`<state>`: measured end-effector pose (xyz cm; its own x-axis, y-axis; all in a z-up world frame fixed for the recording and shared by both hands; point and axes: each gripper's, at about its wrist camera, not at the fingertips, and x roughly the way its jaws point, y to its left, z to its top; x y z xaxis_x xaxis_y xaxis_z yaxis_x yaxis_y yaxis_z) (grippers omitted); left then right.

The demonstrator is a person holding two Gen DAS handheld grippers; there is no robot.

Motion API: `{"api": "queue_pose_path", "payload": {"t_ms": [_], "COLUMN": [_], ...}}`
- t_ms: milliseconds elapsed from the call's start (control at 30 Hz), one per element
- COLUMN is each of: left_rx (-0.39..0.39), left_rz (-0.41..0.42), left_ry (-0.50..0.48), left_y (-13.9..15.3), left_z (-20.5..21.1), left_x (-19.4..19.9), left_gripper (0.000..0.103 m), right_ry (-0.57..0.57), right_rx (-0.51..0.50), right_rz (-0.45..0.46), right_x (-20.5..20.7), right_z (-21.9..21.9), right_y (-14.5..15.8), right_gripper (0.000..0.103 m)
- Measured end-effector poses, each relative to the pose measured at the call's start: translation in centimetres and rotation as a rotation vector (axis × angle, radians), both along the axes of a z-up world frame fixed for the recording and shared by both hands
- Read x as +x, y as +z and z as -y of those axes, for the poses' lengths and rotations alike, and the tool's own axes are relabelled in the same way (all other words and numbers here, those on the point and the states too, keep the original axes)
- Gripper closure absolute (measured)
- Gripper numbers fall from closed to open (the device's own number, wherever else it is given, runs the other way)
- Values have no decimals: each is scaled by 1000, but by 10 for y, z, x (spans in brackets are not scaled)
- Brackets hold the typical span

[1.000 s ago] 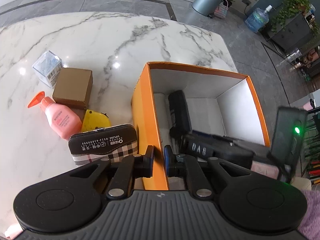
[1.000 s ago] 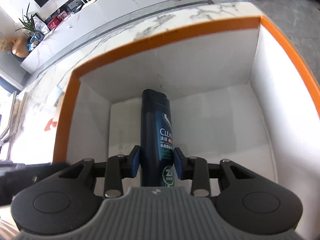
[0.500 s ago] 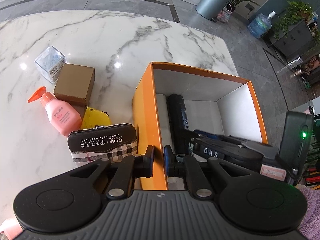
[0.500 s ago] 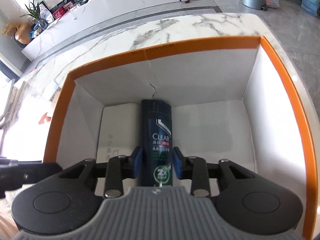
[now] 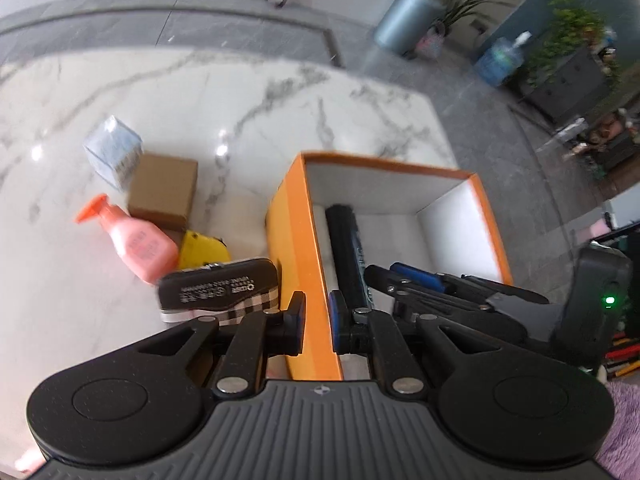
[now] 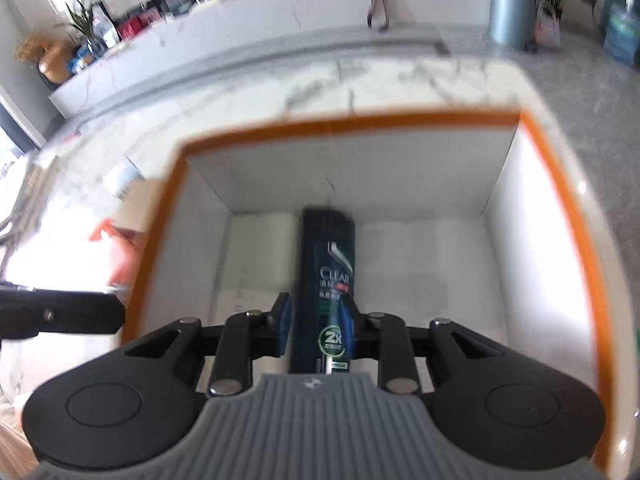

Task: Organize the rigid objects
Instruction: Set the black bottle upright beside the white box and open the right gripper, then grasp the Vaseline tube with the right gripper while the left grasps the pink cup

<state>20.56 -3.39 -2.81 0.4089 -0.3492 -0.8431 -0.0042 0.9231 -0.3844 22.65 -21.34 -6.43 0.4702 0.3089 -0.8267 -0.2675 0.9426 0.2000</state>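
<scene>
Left gripper (image 5: 316,322) clamps orange box (image 5: 298,248) wall (bottle (image 6: 329,280) inside)

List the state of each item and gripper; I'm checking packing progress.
orange box: upright, open-topped
shampoo bottle: lying flat inside the box
pink bottle: lying on its side, outside
brown carton: closed
plaid case: closed
left gripper: shut on the box wall
right gripper: open, holding nothing

A grey bin (image 5: 406,20) stands on the tiled floor (image 5: 500,128) beyond the marble bench (image 5: 200,92), a water jug (image 5: 500,60) and potted plants (image 5: 576,36) near it. A long white counter (image 6: 240,32) carries a gold vase (image 6: 56,64) and a plant (image 6: 82,16).
</scene>
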Motion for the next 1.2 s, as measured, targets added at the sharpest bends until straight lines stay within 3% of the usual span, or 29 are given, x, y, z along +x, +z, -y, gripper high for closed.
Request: {"api": "queue_pose_path", "payload": {"t_ms": [133, 233, 400, 667, 733, 833, 900, 1000, 1133, 1200], "left_rx": [6, 40, 115, 191, 201, 240, 291, 325, 361, 386], "left_rz": [92, 109, 88, 43, 16, 23, 63, 93, 95, 110], "left_ry": [-30, -13, 22, 16, 19, 35, 24, -30, -101, -169], "left_y": [27, 31, 17, -26, -37, -45, -44, -44, -49, -51], "left_z": [-31, -57, -90, -125, -133, -139, -139, -141, -141, -136], "left_x": [-40, -72, -122, -178, -186, -193, -196, -194, -190, -186], "left_gripper": [90, 90, 87, 78, 75, 71, 60, 47, 45, 38], "right_ry": [2, 37, 124, 163, 155, 154, 154, 170, 168, 169], "right_rx": [93, 153, 188, 142, 139, 127, 116, 90, 67, 42], "right_rz": [105, 155, 150, -86, -150, -194, -222, -226, -238, -243], "right_x": [-45, -84, -148, -194, -195, -195, -197, -200, -201, -202], "right_z": [-7, -25, -65, -114, -121, -130, -137, -147, -155, -159], "right_y": [48, 72, 80, 11, -10, -28, -36, -42, -48, -53], "right_gripper": [75, 74, 74, 56, 55, 52, 52, 51, 51, 52]}}
